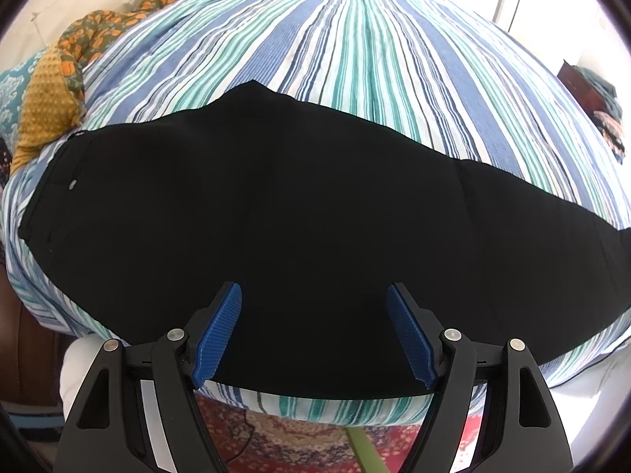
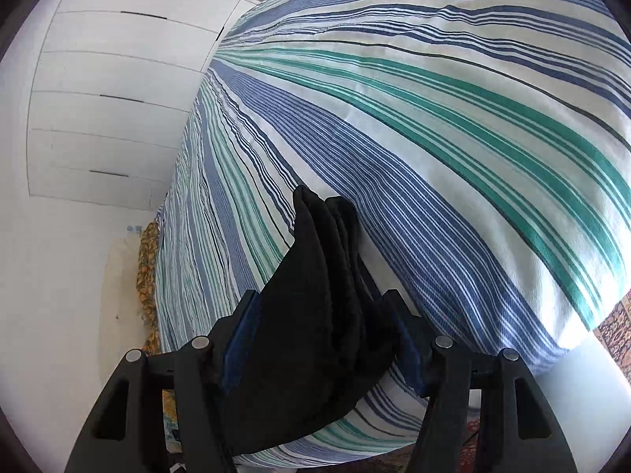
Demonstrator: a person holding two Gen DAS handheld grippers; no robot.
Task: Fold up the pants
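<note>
Black pants [image 1: 276, 197] lie spread flat across the striped bed, waistband and a small metal button at the left and the legs running off to the right. My left gripper [image 1: 313, 291] hangs open just above the near edge of the pants, with nothing between its blue pads [image 1: 221, 335]. In the right wrist view a bunched end of the pants [image 2: 323, 244] sits between the fingers of my right gripper [image 2: 321, 299]. Its jaws stand wide and are parting, and the cloth lies loosely between them on the bedspread.
The striped blue, green and white bedspread [image 1: 355, 59] covers the whole bed. An orange floral blanket [image 1: 102, 27] and a mustard cushion [image 1: 47, 98] lie at the far left. A patterned rug [image 1: 284, 437] shows below the bed edge. White wardrobe doors [image 2: 110, 98] stand beyond the bed.
</note>
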